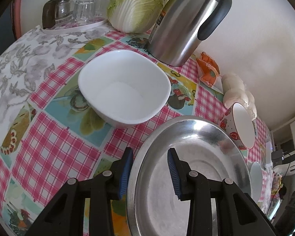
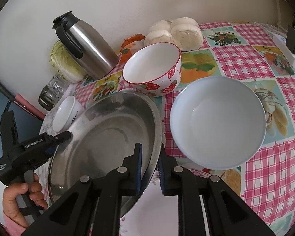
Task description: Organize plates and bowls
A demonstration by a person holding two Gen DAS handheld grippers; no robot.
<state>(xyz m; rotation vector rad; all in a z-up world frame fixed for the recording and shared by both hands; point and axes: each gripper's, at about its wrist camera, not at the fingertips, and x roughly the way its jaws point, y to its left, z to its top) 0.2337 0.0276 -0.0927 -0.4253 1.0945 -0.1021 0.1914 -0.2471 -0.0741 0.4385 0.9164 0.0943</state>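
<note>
The steel pan point(image 2: 108, 137) sits nearest, its rim pinched at five o'clock by the nearly closed right gripper point(image 2: 150, 169). The left gripper point(image 1: 150, 174), partly open, straddles its opposite rim. Only the right view shows the pale blue bowl point(image 2: 218, 125) at three o'clock; only the left shows the square white bowl point(image 1: 123, 87).

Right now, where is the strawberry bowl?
In the right wrist view the strawberry bowl stands upright on the checked tablecloth, behind the metal pan, between the steel jug on its left and the white buns behind it.
</note>
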